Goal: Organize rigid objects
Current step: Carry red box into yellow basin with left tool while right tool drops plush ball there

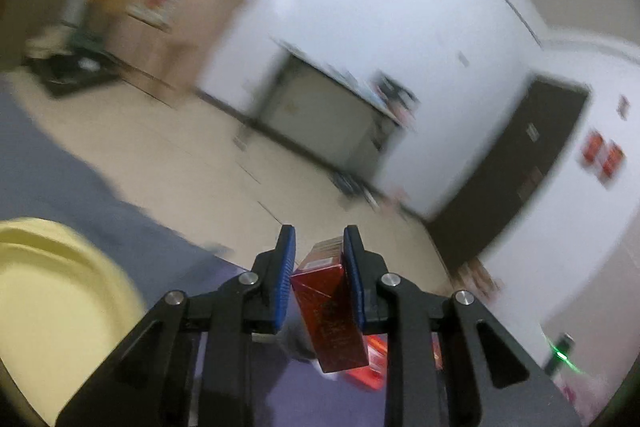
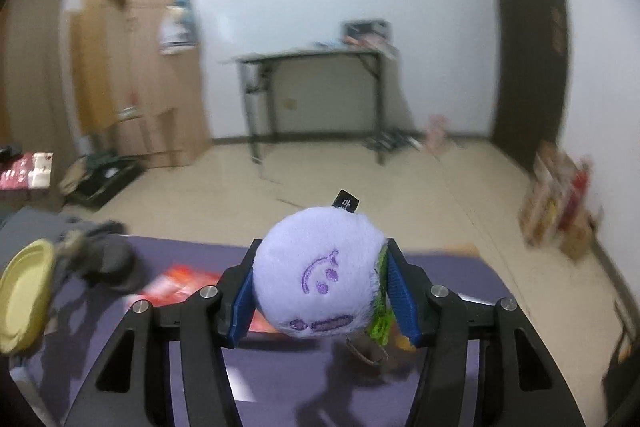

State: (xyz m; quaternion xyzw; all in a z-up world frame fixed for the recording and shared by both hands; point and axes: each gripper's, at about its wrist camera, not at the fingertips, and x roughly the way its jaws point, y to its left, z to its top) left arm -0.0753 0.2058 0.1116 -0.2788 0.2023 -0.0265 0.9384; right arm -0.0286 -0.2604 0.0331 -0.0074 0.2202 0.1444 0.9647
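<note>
My left gripper (image 1: pixel 319 259) is shut on a dark red rectangular box (image 1: pixel 332 315), held tilted in the air above the purple table (image 1: pixel 248 379). A pale yellow plate (image 1: pixel 52 303) lies at the lower left of the left wrist view. My right gripper (image 2: pixel 320 287) is shut on a round lilac plush toy (image 2: pixel 320 275) with an embroidered purple face, a black tag and a green strap, held above the purple table (image 2: pixel 280 371). The yellow plate also shows in the right wrist view (image 2: pixel 24 291) at the far left.
A red flat packet (image 2: pixel 176 285) lies on the table behind the right gripper, and a dark grey shoe-like object (image 2: pixel 100 255) sits near the plate. Another red packet (image 1: pixel 372 367) lies under the left gripper. Beyond are beige floor, a folding table (image 2: pixel 312 95) and cardboard boxes (image 2: pixel 156 67).
</note>
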